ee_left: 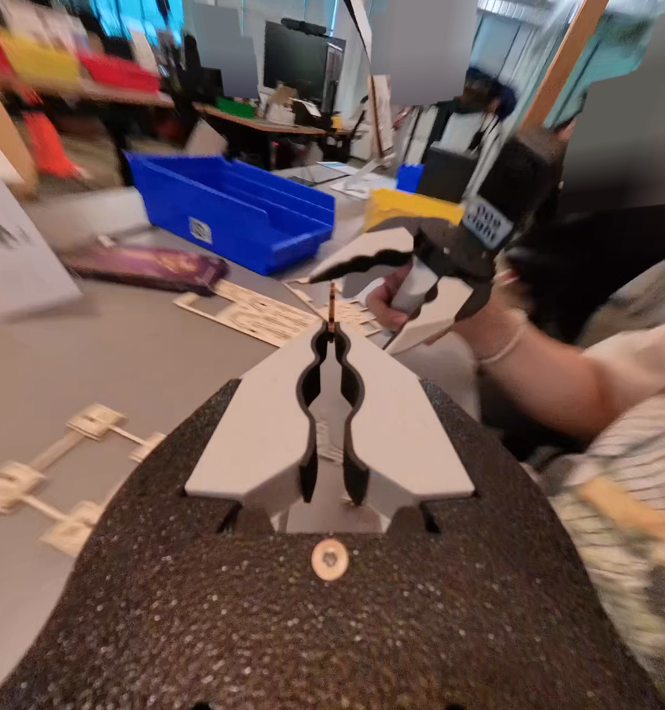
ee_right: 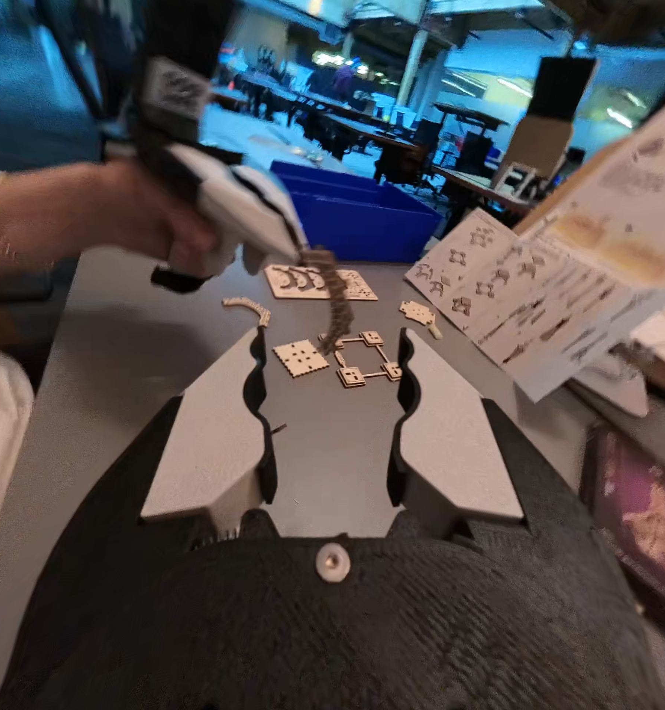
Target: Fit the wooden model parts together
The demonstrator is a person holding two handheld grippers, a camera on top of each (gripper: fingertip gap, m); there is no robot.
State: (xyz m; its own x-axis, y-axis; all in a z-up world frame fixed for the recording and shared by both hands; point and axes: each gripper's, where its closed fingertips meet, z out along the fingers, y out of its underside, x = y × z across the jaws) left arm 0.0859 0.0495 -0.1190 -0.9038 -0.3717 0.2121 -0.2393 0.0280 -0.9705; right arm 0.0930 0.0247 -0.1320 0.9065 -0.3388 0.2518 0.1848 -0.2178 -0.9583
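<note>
The left gripper (ee_left: 331, 333) was clenched on a thin notched wooden strip (ee_right: 334, 303), held in the air above the grey table (ee_right: 131, 345). The right gripper (ee_right: 330, 342) hung with fingers spread wide, holding nothing, over a square wooden frame (ee_right: 365, 359) and a perforated wooden plate (ee_right: 301, 358). Behind stood a blue bin (ee_left: 231, 215), its contents hidden, bearing a white label sticker (ee_left: 200, 229).

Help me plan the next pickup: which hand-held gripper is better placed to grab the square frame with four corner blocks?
Right, probably. The right hand-held gripper is open and empty just above the square frame; the left hand-held gripper is shut on a notched wooden strip.
</note>
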